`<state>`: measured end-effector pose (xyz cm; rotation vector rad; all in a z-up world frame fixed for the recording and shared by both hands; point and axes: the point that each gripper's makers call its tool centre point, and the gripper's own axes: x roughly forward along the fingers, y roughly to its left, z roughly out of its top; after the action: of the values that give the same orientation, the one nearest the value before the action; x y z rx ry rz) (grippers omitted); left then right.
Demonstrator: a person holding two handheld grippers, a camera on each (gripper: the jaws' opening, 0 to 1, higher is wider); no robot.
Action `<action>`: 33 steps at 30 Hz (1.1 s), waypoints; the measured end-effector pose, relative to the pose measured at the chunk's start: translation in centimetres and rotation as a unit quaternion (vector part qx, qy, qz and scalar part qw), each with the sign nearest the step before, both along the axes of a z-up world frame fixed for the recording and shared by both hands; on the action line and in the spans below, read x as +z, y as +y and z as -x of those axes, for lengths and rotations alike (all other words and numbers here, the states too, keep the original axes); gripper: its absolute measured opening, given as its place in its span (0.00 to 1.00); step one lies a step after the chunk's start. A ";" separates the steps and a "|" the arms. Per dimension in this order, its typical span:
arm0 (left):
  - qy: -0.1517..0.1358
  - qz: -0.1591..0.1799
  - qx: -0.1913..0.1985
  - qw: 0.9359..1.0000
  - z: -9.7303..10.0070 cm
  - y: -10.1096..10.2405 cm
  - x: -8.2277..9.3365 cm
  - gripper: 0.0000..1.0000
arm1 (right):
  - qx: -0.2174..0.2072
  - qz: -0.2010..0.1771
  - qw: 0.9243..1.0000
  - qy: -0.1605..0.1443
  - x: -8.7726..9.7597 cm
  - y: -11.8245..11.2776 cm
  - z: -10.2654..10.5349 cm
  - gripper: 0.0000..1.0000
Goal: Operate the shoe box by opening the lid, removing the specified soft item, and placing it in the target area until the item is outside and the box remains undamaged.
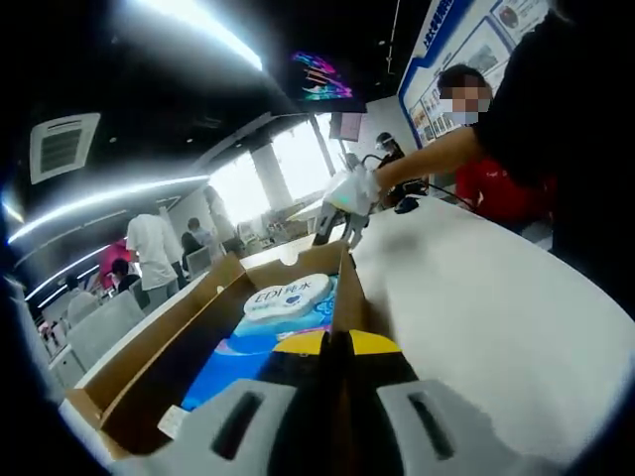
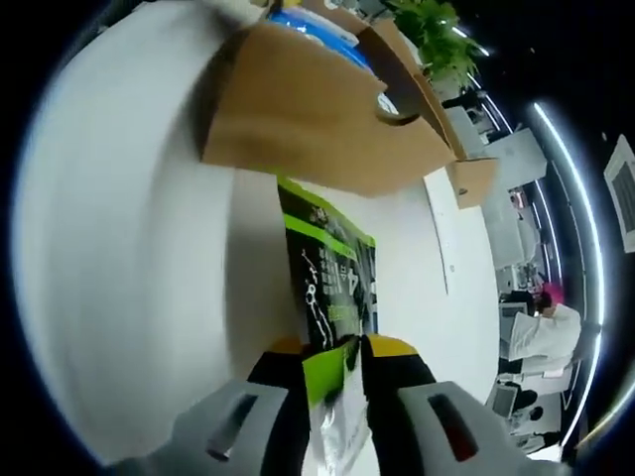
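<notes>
Shoe box (image 1: 179,347) sits open on the white surface (image 1: 476,297), blue-and-white soft packs (image 1: 288,297) inside. Left gripper (image 1: 337,347) has its fingers clenched on the box wall (image 1: 347,297), likely to steady the box. Right gripper (image 2: 332,372) has its fingers clamped on a green-and-black soft pouch (image 2: 332,268), already outside, lying on the surface just beside the box's outer side (image 2: 317,129), probably being set down there. People stand at the surface's far edge.

shoe box (image 1: 164,342): 1 | blue pack (image 1: 288,312): 1 | green packet (image 2: 332,283): 1 | table (image 1: 486,297): 1
</notes>
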<state>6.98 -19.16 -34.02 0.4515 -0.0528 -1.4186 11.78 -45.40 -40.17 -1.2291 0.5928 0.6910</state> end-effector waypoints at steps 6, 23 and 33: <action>0.000 0.000 0.000 1.000 0.1 -0.1 0.1 0.06 | -0.003 -0.002 1.000 0.004 0.4 -0.3 1.0 0.16; 0.000 0.000 0.001 1.000 0.0 -0.1 0.0 0.06 | -0.015 -0.001 1.000 0.015 0.4 -1.2 2.9 0.18; 0.000 0.000 0.001 1.000 0.1 -0.2 0.2 0.06 | -0.032 -0.042 0.998 0.022 2.0 -0.4 3.4 0.21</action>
<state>6.85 -19.36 -33.79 0.4518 -0.0518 -1.4168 8.34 -45.77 -38.19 -1.1141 0.6310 0.6846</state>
